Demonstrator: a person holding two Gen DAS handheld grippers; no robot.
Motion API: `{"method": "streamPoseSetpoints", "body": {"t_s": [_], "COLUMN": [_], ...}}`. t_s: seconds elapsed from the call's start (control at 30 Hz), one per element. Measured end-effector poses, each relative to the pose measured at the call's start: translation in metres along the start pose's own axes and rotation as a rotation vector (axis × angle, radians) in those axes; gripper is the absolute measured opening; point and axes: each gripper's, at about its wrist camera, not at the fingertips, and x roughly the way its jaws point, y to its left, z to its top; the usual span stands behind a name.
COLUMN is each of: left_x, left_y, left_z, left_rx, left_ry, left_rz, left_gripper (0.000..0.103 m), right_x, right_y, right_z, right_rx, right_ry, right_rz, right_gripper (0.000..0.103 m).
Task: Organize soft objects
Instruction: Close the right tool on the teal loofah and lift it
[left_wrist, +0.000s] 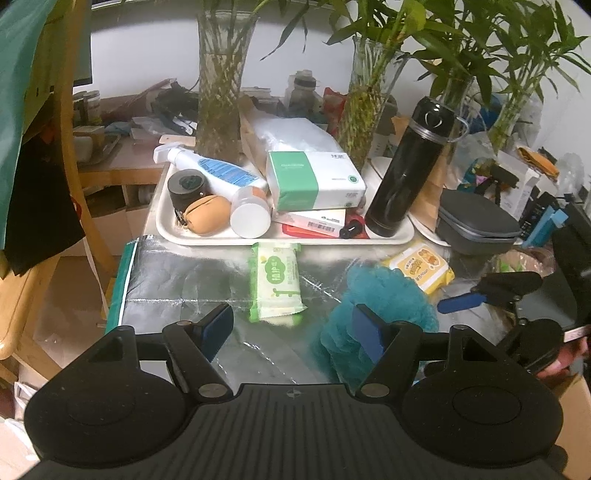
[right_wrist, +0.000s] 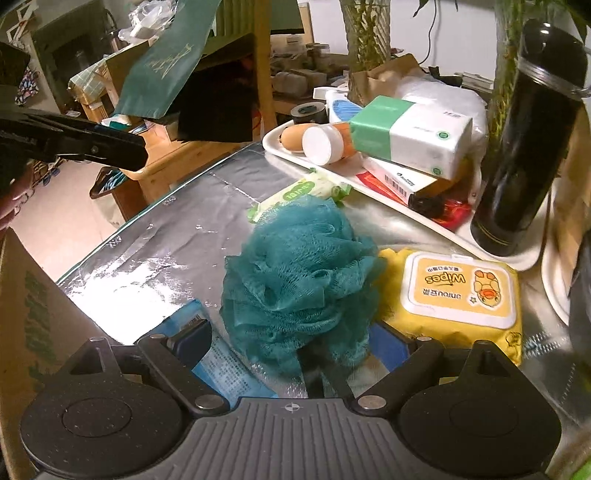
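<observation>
A teal mesh bath pouf (right_wrist: 303, 273) lies on the silver foil mat (right_wrist: 155, 251). It sits between the fingers of my right gripper (right_wrist: 293, 338), which is open; the left pad stands clear of it. A yellow wipes pack (right_wrist: 458, 291) lies just right of the pouf, and a green wipes pack (right_wrist: 299, 192) behind it. A blue packet (right_wrist: 221, 369) lies under the right gripper's left finger. My left gripper (left_wrist: 293, 332) hovers open and empty over the mat, with the green wipes pack (left_wrist: 275, 284) ahead and the pouf (left_wrist: 376, 306) behind its right finger. The right gripper (left_wrist: 487, 293) shows at the right.
A white tray (left_wrist: 207, 240) behind the mat holds a spray bottle, a tissue box (left_wrist: 314, 181), a jar and a black flask (left_wrist: 406, 166). Glass vases with bamboo stand behind it. A grey case (left_wrist: 476, 225) is at the right, and a cardboard box (right_wrist: 29, 314) at the mat's near-left edge.
</observation>
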Motion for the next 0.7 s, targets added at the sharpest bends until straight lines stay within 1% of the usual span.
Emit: {"method": "streamPoseSetpoints", "body": {"t_s": [0.2, 0.43, 0.6, 0.7], "left_x": [0.003, 0.004, 0.007, 0.008], "left_y": [0.0, 0.002, -0.001, -0.002], "left_z": [0.0, 0.001, 0.0, 0.0], "left_rx": [0.01, -0.003, 0.003, 0.012], "left_ry": [0.014, 0.016, 0.028, 0.027], "left_rz": [0.012, 0.011, 0.011, 0.015], "left_gripper": [0.071, 0.071, 0.071, 0.071], "right_x": [0.007, 0.01, 0.019, 0.022], "right_y": [-0.003, -0.001, -0.003, -0.005], "right_z": [0.0, 0.004, 0.006, 0.007], "right_rx": [0.001, -0.006, 0.02, 0.033], "right_ry": [0.006, -0.014, -0.012, -0.013], "right_rz": [-0.018, -0.005, 0.004, 0.013], "right_gripper": [0.09, 0.089, 0.081, 0.08]}}
